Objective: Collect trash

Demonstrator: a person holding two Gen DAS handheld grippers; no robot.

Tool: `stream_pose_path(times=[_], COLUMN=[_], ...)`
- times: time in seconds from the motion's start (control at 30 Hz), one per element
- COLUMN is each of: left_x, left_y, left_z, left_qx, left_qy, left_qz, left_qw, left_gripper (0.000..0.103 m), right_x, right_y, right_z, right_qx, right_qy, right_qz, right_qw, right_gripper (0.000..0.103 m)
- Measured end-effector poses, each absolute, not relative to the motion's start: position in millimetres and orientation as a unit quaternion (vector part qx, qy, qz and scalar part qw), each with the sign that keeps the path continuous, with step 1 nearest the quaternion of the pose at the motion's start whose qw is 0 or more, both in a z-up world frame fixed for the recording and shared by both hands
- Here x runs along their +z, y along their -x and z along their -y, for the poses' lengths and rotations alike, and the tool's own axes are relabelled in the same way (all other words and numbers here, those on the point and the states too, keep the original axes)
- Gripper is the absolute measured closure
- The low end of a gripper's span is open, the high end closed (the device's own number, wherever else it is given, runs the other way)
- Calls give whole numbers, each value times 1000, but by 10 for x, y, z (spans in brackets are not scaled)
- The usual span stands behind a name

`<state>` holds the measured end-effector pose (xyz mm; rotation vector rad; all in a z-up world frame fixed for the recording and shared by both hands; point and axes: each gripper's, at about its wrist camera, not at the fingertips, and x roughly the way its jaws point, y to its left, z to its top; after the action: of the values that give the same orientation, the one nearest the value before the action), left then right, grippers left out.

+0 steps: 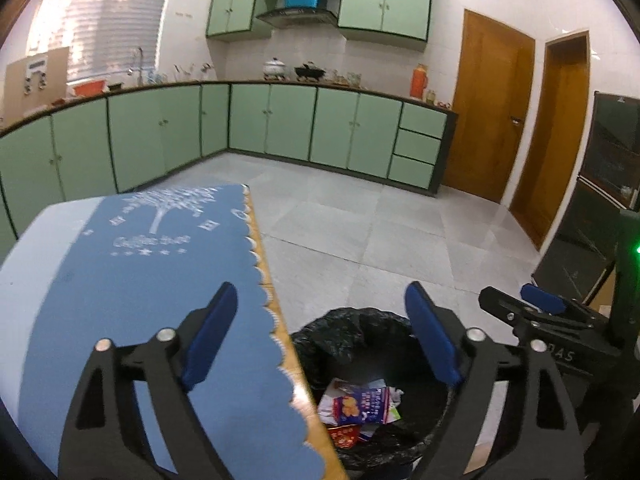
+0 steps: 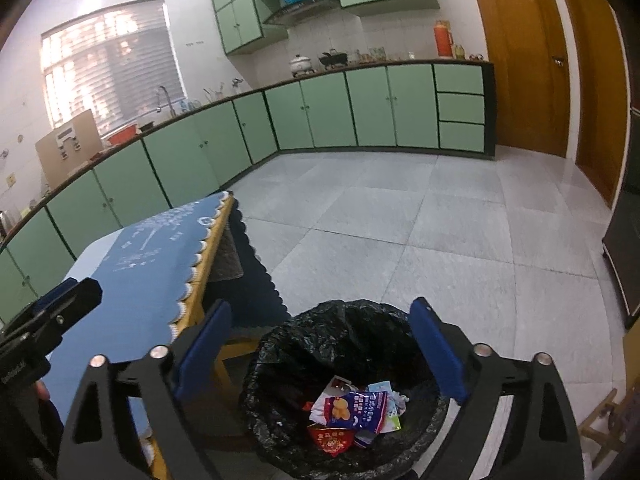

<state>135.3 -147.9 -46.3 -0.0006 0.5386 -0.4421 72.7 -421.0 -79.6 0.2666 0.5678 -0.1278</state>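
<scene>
A bin lined with a black bag (image 1: 360, 332) (image 2: 320, 332) stands on the floor beside the table. Several snack wrappers (image 1: 362, 406) (image 2: 352, 410) lie inside it, among them a blue-and-white chip packet and a red packet. My left gripper (image 1: 320, 320) is open and empty, above the table's right edge and the bin. My right gripper (image 2: 320, 336) is open and empty, directly above the bin. The right gripper also shows in the left wrist view (image 1: 520, 304), and the left gripper shows at the left edge of the right wrist view (image 2: 60, 300).
A table with a blue scalloped cloth (image 1: 140, 280) (image 2: 140, 264) stands left of the bin. Green kitchen cabinets (image 1: 272, 120) (image 2: 360, 108) line the far walls. Wooden doors (image 1: 492, 100) are at the right, with a dark appliance (image 1: 600, 184). Grey tile floor (image 2: 400, 220) lies beyond.
</scene>
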Motion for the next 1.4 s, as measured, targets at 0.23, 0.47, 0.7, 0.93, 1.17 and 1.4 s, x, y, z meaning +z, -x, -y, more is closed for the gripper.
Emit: stream_pose_path(times=[0.23, 0.47, 0.7, 0.93, 1.17, 1.4], left_x=[-312, -213, -176, -139, -142, -135], left_y=[-1064, -836, -607, -463, -405, -352], left_z=[1259, 1029, 851, 745, 697, 647], left_qx=[-176, -160, -151, -144, -139, -137], left_qy=[-10, -2, 1, 3, 5, 10], left_qz=[-249, -242, -229, -215, -208, -199], left_qw=[952, 957, 962, 966, 968, 970], left_gripper=[10, 9, 9, 9, 9, 9], right_x=[-591, -457, -380, -321, -263, -275], right_y=[-504, -272, -87, 19, 54, 59], right_z=[3996, 3802, 3601, 3446, 3334, 3291], right_qx=[-34, -7, 24, 44, 55, 61], right_qy=[-111, -105, -96, -85, -81, -80], right_qz=[-261, -250, -235, -223, -216, -214], right_qw=[958, 963, 967, 970, 971, 972], right_gripper=[6, 6, 6, 6, 6, 6])
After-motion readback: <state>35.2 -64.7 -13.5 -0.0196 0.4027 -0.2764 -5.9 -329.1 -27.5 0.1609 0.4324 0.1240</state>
